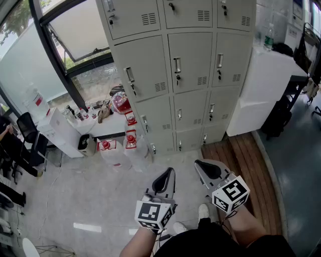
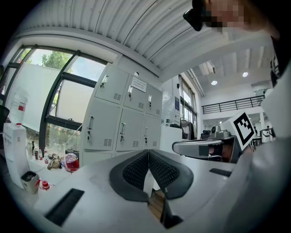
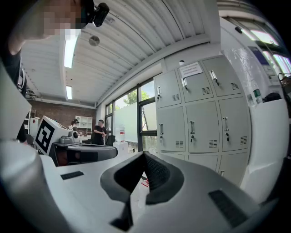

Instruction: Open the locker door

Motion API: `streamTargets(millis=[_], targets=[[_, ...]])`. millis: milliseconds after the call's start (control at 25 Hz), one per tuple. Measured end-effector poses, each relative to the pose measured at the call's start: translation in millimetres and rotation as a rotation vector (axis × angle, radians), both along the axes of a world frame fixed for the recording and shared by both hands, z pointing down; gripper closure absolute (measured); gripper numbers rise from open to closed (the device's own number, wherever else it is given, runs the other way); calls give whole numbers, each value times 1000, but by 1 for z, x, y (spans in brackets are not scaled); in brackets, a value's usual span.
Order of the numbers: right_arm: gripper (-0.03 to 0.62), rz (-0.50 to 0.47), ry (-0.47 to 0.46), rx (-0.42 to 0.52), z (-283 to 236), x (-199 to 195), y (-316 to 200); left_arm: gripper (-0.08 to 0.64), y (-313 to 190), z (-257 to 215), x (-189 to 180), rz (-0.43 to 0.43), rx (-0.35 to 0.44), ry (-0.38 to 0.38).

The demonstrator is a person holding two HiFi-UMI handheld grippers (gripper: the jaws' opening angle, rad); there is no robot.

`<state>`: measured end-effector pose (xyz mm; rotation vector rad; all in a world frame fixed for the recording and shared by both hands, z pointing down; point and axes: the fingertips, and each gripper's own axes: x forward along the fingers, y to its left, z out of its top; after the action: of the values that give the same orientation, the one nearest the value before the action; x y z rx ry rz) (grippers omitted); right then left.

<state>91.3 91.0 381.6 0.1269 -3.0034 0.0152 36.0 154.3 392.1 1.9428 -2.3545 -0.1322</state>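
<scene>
The top lockers run off the upper edge

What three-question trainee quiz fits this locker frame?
1. True or false: one door of the lockers stands open.
2. The right gripper has its fingers: A) together, holding nothing; B) clamped on something; C) wide apart.
3. Fill in: in the head view, the red-capped jugs stand to the ____ of the lockers.
Key: 1 false; 2 A; 3 left.
</scene>
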Motion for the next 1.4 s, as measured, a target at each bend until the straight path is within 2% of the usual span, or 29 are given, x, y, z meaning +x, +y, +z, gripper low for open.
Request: streamTargets(millis=[320,720,1120,1400], targets=[[538,-24,-49,0,-9,2,10,543,4,-5,5,19,7,-1],[538,-22,-48,-1,-10,-4,14,543,16,-8,-1,0,14,-9],[538,-81,-73,-30,-9,-49,-6,543,8,-5,-36,-66,-27,-40],[538,-103,-84,-56,-7,-81,-45,543,-28,-2,-60,-83,-66,-50]])
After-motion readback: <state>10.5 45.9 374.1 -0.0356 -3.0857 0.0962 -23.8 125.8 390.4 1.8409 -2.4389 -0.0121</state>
